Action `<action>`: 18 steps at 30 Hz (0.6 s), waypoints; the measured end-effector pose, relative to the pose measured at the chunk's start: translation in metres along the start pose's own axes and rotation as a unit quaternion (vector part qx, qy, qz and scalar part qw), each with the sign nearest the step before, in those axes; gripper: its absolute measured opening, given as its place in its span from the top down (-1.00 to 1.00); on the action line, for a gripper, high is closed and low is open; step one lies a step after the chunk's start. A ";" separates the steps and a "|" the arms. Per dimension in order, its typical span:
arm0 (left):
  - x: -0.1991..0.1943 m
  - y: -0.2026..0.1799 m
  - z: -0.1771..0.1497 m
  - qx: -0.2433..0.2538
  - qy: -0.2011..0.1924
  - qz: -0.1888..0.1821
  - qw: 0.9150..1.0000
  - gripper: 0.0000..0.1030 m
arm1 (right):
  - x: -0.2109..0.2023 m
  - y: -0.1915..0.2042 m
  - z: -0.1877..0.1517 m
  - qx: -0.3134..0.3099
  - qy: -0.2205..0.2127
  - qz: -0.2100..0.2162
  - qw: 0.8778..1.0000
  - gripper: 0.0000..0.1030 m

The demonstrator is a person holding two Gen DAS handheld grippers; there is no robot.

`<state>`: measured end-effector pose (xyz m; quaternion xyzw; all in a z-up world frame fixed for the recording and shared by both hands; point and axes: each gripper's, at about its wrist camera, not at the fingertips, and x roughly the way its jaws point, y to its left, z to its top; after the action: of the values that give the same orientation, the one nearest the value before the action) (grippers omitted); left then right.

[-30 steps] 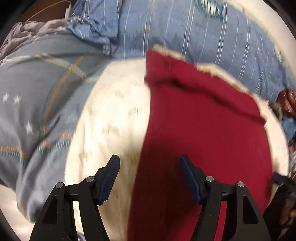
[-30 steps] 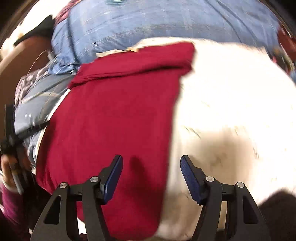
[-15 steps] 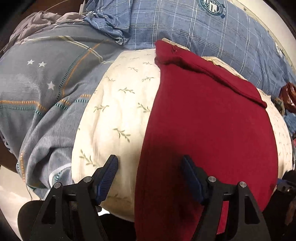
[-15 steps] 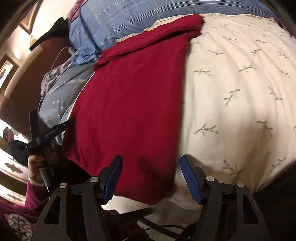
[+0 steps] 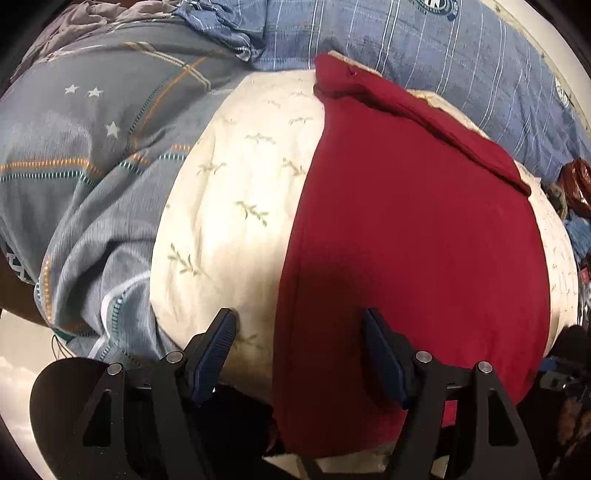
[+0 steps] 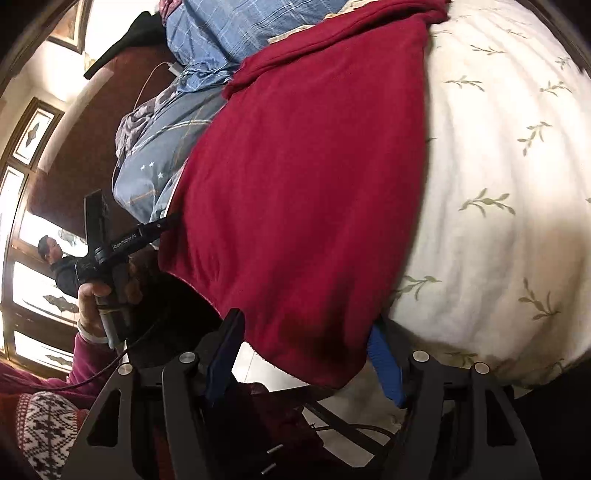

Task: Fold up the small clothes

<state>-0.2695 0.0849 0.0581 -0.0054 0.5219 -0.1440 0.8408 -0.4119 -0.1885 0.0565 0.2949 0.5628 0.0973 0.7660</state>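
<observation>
1. Red garment [image 5: 413, 258] spread flat on a cream pillow [image 5: 229, 206] with a green sprig print, near hem hanging over the pillow's near edge.
2. Far end of the garment folded into a narrow band, lying against a blue striped cloth [image 5: 461, 55].
3. Left of the pillow, grey-blue bedding [image 5: 85, 147] with white stars and orange and teal stitched lines.
4. Left hand-held gripper [image 5: 299, 343] hanging over the garment's left edge, jaws wide apart, nothing between them; left pad above the pillow, right pad above the red cloth.
5. Right hand-held gripper [image 6: 306, 354] at the garment's near hem, jaws wide apart and not pressing; hem draped down between the blue pads, contact not certain.
6. In the right wrist view, left hand-held gripper seen from the side, held by a hand [image 6: 99, 299] with a magenta sleeve [image 6: 88, 362]; white lettering on its black body, reading roughly "GenRobot AI", partly too small to be sure.
7. Round printed emblem [image 5: 436, 5] on the blue striped cloth, text unreadable.
8. White cable [image 6: 147, 83] lying against the dark headboard behind the bedding.
</observation>
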 end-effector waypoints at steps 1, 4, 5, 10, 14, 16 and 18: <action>-0.001 0.001 -0.001 -0.001 0.004 -0.002 1.000 -0.37 | 0.001 0.002 0.000 -0.003 0.000 0.003 1.000 -0.32; 0.000 0.003 -0.003 -0.008 0.011 -0.009 1.000 -0.37 | 0.003 0.005 0.001 -0.004 -0.001 0.018 1.000 -0.32; 0.000 0.003 -0.003 -0.009 0.011 -0.009 1.000 -0.37 | 0.005 0.006 0.002 -0.003 0.001 0.018 1.000 -0.32; 0.003 -0.004 -0.002 0.004 0.013 0.007 1.000 -0.37 | 0.010 0.006 0.001 -0.009 0.010 0.018 1.000 -0.43; 0.005 -0.007 -0.003 0.007 0.011 0.010 1.000 -0.40 | 0.016 0.006 0.000 -0.009 0.021 0.016 1.000 -0.43; 0.005 -0.007 -0.003 0.008 0.011 0.010 1.000 -0.40 | 0.018 0.005 -0.001 -0.006 0.026 0.016 1.000 -0.43; 0.005 -0.006 -0.003 0.009 0.010 0.009 1.000 -0.40 | 0.020 0.006 -0.002 -0.004 0.030 0.017 0.999 -0.43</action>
<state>-0.2718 0.0781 0.0529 0.0088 0.5289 -0.1411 0.8368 -0.4061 -0.1737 0.0433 0.2983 0.5796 0.1215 0.7485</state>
